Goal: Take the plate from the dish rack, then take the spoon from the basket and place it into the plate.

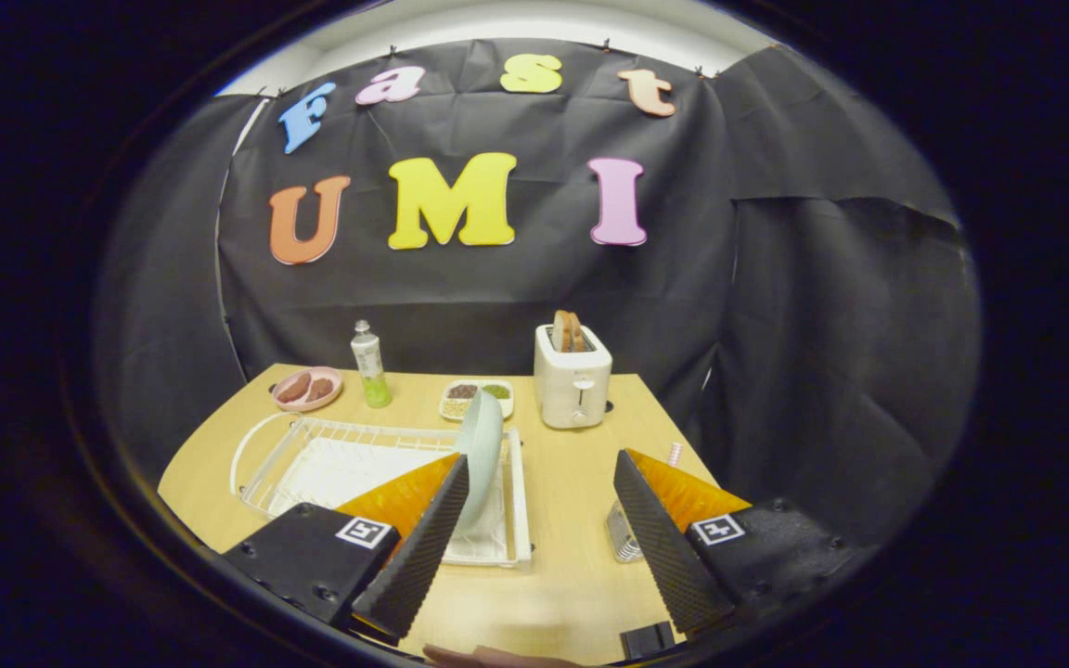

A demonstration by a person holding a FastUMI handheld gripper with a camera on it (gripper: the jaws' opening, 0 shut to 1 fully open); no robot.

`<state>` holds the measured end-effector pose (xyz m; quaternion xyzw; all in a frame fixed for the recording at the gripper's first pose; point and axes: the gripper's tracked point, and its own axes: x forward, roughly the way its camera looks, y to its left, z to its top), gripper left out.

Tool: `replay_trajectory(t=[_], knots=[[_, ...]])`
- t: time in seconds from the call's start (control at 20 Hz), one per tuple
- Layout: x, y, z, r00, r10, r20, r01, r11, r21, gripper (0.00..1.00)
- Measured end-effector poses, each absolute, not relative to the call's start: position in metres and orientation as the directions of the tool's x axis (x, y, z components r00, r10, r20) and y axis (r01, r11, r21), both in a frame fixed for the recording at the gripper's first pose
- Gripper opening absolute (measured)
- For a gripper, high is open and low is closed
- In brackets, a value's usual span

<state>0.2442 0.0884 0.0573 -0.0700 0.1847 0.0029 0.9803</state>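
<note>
The pale green plate (480,455) stood on edge in the white dish rack (312,464), at the rack's near right end, just ahead of my left finger (418,547) and partly hidden behind its tip. Apart from the plate I could make out nothing else in the rack, only its wire bars and the white tray under them. The rack lay on the wooden table (562,501), stretching away to the left beyond that finger.

Just beside my right finger (669,547), on its inner side, a small silvery wire thing (624,535) stood on the table; it may have been the basket, but the finger covered most of it and I could not tell what was in it. A little pink-striped object (675,454) lay past the right finger's tip.

Farther off, beyond the gap between my fingers, a white toaster (573,380) held two slices of bread (567,331) in its slots. Left of it sat a small divided tray (477,398) with dark and green bits in its sections, then a bottle (370,366) with green liquid at the bottom, then a pink dish (307,388) holding brownish pieces.

My tongs (544,482) were spread wide, gripping nothing, bare table between the fingers. A bit of a hand (488,658) showed below them.
</note>
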Motion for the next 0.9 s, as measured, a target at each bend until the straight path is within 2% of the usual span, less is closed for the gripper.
replay_trajectory(t=[0.2, 0.55, 0.7, 0.85, 0.9], knots=[[0.286, 0.116, 0.053, 0.885, -0.02, -0.466, -0.056, 0.987, -0.148, 1.0], [0.348, 0.12, 0.048, 0.784, -0.141, -0.605, -0.029, 0.965, -0.262, 0.98], [0.36, 0.12, 0.029, 0.681, -0.172, -0.711, -0.016, 0.968, -0.249, 0.74], [0.373, 0.125, 0.024, 0.643, -0.191, -0.742, -0.032, 0.961, -0.276, 0.67], [0.374, 0.12, 0.021, 0.62, -0.229, -0.75, -0.03, 0.949, -0.314, 0.58]])
